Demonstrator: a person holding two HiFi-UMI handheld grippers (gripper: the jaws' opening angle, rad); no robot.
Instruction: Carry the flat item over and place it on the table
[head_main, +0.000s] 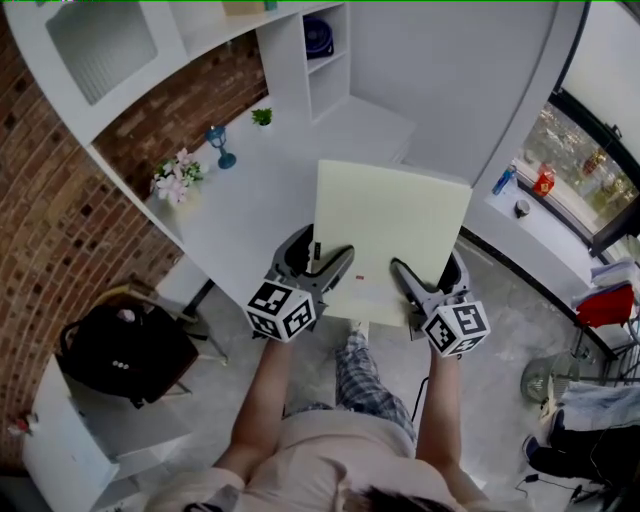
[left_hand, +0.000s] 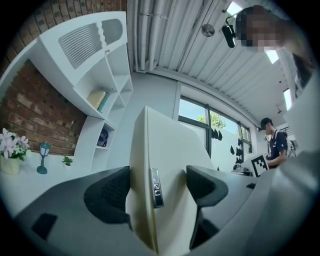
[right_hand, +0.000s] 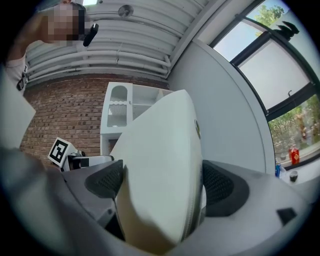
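Holding the pale flat panel (head_main: 390, 235) by its near edge, left gripper (head_main: 335, 268) and right gripper (head_main: 408, 278) both clamped on it, just over the white table (head_main: 250, 200). Brick wall (head_main: 50, 230), shelf unit (head_main: 300, 60) and flowers (head_main: 175, 180) on the left, window (head_main: 590, 150) on the right.

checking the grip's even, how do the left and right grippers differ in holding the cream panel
The left gripper clamps the cream panel near its left corner, the right gripper near its right. A button strip sits between the left fingers; the right fingers pinch plain surface. Both are shut on it.
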